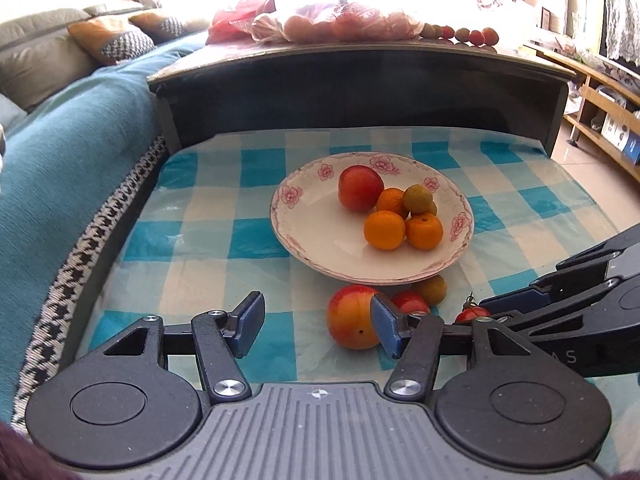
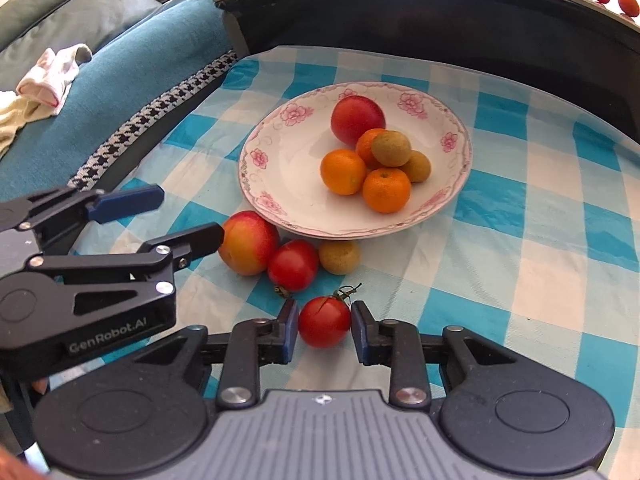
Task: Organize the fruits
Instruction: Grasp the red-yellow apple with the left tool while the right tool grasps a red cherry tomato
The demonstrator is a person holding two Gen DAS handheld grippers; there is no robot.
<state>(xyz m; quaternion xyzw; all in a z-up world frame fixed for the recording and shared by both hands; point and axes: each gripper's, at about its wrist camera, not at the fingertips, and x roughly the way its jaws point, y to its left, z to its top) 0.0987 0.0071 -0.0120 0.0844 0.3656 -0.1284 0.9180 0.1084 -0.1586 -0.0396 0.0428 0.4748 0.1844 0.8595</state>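
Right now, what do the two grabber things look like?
Both are alike. The left gripper and right gripper have black jointed metal arms with silver screws, blue pads on the fingertips, round black discs and a grey ribbed body. White letters on the left one's side read GenRobot.AI.

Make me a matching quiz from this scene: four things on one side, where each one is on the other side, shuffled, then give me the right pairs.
Things:
1. oranges
2. stemmed tomato
3. yellow-red apple
4. rolled socks

Places:
A. on the blue sofa cover
B. between the fingers of the right gripper
C. on the plate
D. on the checked cloth, just outside the plate

Pairs: 1-C, 2-B, 3-D, 4-A
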